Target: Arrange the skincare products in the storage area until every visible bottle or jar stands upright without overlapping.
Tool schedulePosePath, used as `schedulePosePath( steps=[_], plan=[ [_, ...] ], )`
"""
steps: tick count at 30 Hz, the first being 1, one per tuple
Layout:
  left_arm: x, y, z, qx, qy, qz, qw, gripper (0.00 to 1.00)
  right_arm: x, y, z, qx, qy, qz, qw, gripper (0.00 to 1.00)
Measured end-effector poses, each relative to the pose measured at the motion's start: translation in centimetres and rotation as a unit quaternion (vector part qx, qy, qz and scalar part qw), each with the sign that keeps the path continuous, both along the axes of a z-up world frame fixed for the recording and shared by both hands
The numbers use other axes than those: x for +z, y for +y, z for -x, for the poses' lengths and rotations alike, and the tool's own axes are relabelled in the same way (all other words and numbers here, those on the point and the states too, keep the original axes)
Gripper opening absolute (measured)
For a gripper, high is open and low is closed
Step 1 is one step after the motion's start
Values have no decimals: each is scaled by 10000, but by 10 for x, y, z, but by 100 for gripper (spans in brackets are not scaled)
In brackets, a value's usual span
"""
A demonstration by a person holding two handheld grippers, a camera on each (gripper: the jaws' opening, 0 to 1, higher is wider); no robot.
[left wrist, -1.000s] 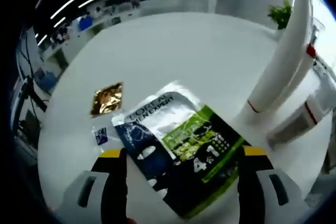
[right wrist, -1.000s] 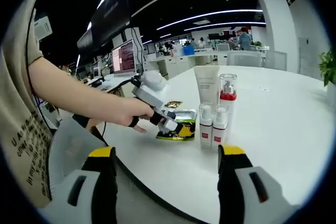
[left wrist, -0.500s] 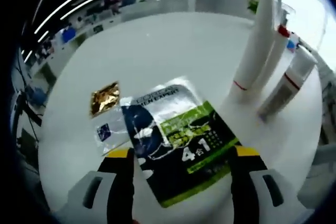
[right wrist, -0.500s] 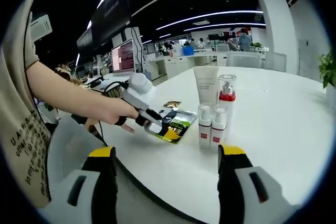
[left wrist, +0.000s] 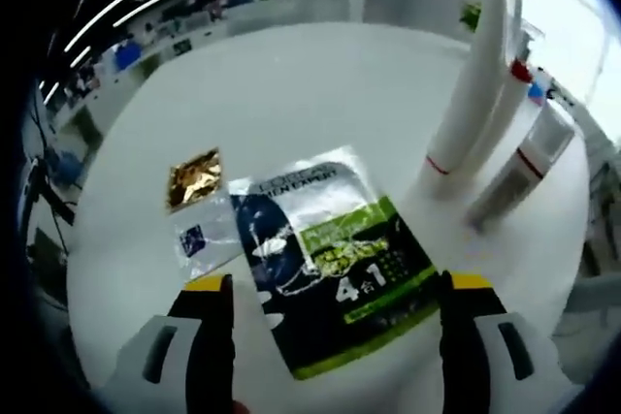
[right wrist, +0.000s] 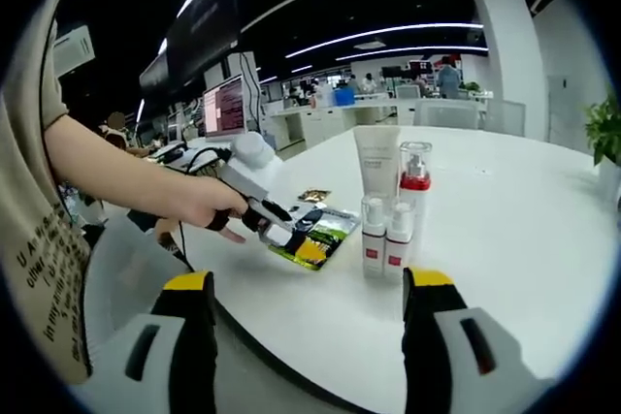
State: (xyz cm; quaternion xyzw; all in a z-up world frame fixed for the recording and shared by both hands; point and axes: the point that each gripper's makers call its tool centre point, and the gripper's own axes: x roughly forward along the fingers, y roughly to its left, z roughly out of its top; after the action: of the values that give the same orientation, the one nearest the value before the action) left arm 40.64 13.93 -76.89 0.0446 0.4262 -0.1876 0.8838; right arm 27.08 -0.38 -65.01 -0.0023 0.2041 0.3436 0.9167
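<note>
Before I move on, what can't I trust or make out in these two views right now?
- Left gripper view: tall white tube and pump bottles are cut off at the top by the edge.
- Left gripper view: printing on the small clear packet is too blurred.
- Right gripper view: left gripper hides part of the sachet.

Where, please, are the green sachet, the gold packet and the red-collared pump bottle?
green sachet (left wrist: 335,264), left gripper view, on its printed front.
gold packet (left wrist: 195,179), left gripper view, on its crinkled foil middle.
red-collared pump bottle (right wrist: 414,184), right gripper view, on its red collar.
</note>
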Motion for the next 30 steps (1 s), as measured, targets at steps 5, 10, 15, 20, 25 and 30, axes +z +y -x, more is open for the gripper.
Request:
schedulePosePath(
  steps=[5, 10, 15, 20, 25, 30],
  plan=[
    [4, -11, -8, 404, 130, 300, 9987, 92, 0, -2, -1, -43, -16, 6, 10000, 79],
    [3, -9, -15, 424, 48, -282, 9987, 91, 0, -4, -2, -82, -34, -8, 10000, 79],
    [-3, -19, -18, 515, 144, -270, 9982, 90, 0, -6, -3, -139, -71, -21, 9999, 79],
    [-10, -15, -15, 529, 175, -478, 9973, 85, 2, -7, -4, -187, -93, -40, 9998, 79],
    [-10, -12, -15, 600, 66, -421, 9973, 85, 1, -10, -5, -236, -108, -51, 9997, 78],
    [-8, -12, -15, 522, -103, -346, 9980, 80, 1, -11, -6, -250, -108, -57, 9996, 78]
  ],
)
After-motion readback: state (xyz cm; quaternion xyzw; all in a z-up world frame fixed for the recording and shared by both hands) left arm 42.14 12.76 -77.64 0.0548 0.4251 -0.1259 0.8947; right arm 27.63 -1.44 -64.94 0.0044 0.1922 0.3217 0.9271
